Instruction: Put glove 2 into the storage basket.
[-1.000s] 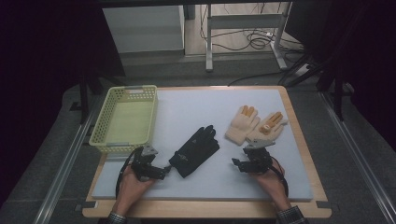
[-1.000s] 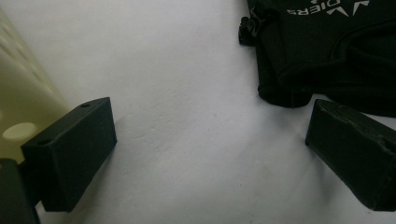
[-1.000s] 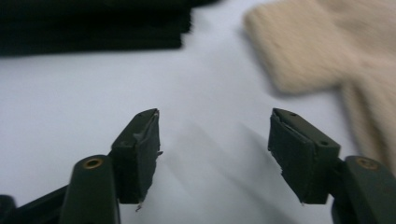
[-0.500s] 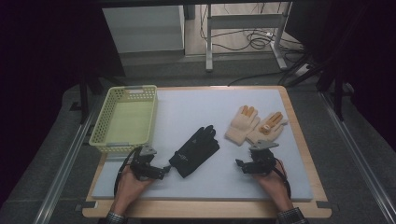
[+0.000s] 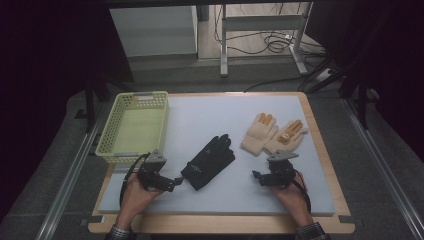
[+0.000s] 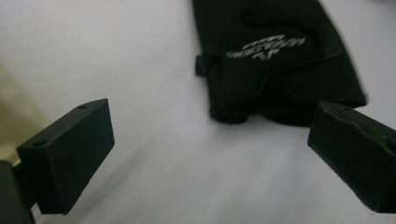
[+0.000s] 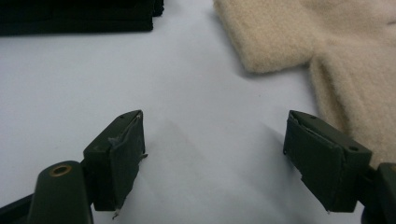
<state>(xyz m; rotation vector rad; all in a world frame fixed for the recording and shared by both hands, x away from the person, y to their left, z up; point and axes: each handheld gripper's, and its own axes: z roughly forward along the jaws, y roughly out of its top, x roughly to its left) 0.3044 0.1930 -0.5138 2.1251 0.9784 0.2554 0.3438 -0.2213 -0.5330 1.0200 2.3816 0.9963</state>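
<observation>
**Desk:** What's nearest you?

**Me:** I take the black glove (image 5: 209,161) as my landmark, lying flat on the pale mat (image 5: 210,117) around mid-table. Nearest me, and to the glove's left, I see the left gripper (image 5: 176,182) in the person's left hand (image 5: 134,196), tips just short of the glove's cuff. In the left gripper view its jaws stand wide apart with bare mat between them; the cuff of the black glove (image 6: 275,60) lies ahead, closer to the jaw on the right side of that view, not touched as far as I can tell.

**Desk:** And the other side?

**Me:** To the glove's right, about as near to me, the right gripper (image 5: 257,177) sits in the right hand (image 5: 292,192), pointing back toward the glove. Its jaws have just been opening; the right gripper view shows them spread with nothing between, only mat. There the cream glove (image 7: 327,51) lies ahead, reaching down to just beside the jaw on the right side of that view; whether it touches I cannot tell. A dark strip of the black glove (image 7: 79,16) crosses that view's top left.

**Desk:** Farther out?

**Me:** Beyond the black glove and to its right I note two cream gloves (image 5: 274,135) with orange fingertips, side by side, touching or overlapping. Left of the black glove and farther back, a pale yellow-green basket (image 5: 111,135) stands at the mat's edge.
</observation>
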